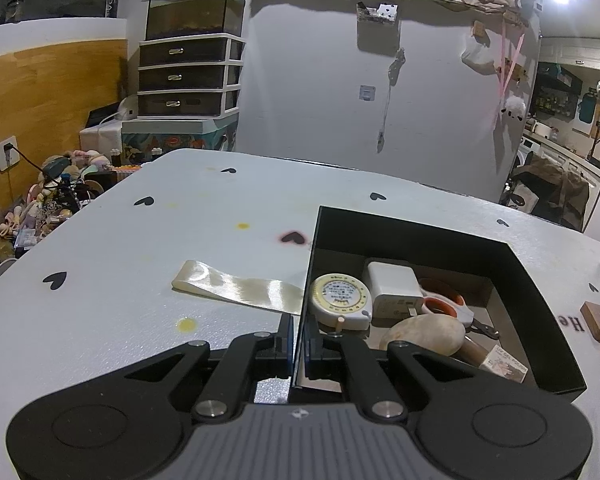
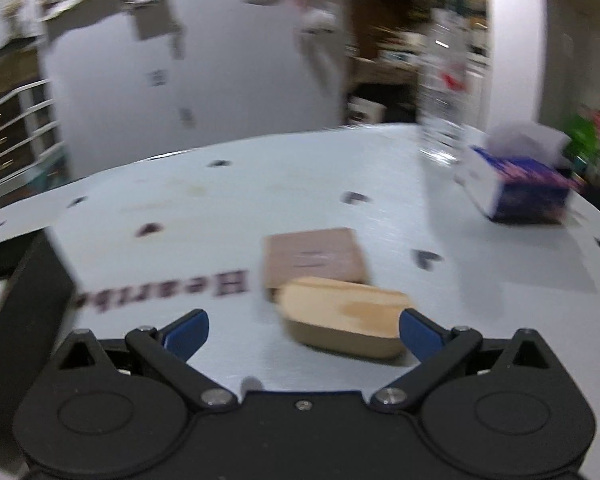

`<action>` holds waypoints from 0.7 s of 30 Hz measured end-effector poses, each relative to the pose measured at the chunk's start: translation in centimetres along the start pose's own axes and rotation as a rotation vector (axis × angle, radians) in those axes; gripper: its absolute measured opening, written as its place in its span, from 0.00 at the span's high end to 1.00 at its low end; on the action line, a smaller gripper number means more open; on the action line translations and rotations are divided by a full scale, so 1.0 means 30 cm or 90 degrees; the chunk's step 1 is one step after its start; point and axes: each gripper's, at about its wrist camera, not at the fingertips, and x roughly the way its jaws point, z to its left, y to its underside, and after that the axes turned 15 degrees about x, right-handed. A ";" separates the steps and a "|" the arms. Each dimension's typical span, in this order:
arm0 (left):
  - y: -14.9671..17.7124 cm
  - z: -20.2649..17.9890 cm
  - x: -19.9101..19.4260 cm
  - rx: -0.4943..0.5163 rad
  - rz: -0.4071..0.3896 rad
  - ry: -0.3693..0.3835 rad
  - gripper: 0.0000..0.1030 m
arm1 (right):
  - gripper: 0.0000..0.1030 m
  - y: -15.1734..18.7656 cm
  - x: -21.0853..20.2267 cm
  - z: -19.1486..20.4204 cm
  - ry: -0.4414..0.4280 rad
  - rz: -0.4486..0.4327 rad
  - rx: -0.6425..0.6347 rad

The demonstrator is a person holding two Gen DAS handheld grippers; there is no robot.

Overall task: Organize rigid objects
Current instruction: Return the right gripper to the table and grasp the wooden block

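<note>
Presently, the left gripper (image 1: 299, 338) has its jaws closed on the near left wall of the black box (image 1: 540, 280), one finger outside the wall and one inside. That box sits toward the right side of the white table (image 1: 140, 248), which carries small black heart marks and several yellow stains.

Inside the box, at the near left corner, lies a round tape measure (image 1: 340, 298). Just beside it, toward the far wall, is a white charger block (image 1: 394, 290). Orange-handled scissors (image 1: 446, 306) lie to the right of the charger. A rounded tan object (image 1: 424, 336) rests near the front, and a small printed carton (image 1: 506, 366) sits at the near right corner.

Outside the box, a strip of shiny cream ribbon (image 1: 236, 288) lies flat on the table, one end touching the box's left wall.

In the blurred right wrist view, the right gripper (image 2: 302, 330) has its jaws wide apart with nothing between the blue pads (image 2: 186, 334). A tan wooden piece (image 2: 340, 320) lies just ahead of the right-hand pad. A flat brown box (image 2: 314, 256) lies beyond it, touching or overlapping it; which cannot be told. A blue and white tissue box (image 2: 516, 184) stands toward the far right edge of the table, next to a clear bottle (image 2: 444, 120).
</note>
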 end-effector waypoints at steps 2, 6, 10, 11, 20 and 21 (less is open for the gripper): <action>0.000 0.000 0.000 0.000 0.000 0.000 0.95 | 0.00 -0.010 0.023 -0.022 0.023 -0.003 0.018; -0.001 -0.001 -0.001 0.002 0.000 -0.001 0.95 | 0.00 -0.022 0.061 -0.042 0.041 -0.005 0.025; -0.004 -0.002 -0.002 0.002 0.002 -0.004 0.95 | 0.01 -0.032 0.087 -0.040 0.045 0.004 0.034; -0.005 -0.002 -0.003 0.003 0.002 -0.005 0.95 | 0.01 -0.034 0.090 -0.039 0.046 0.008 0.038; -0.007 -0.002 -0.002 0.003 0.003 -0.006 0.95 | 0.13 -0.041 0.126 -0.037 0.043 0.031 0.047; -0.008 -0.003 -0.002 0.003 0.003 -0.006 0.95 | 0.13 -0.040 0.125 -0.033 0.045 0.030 0.043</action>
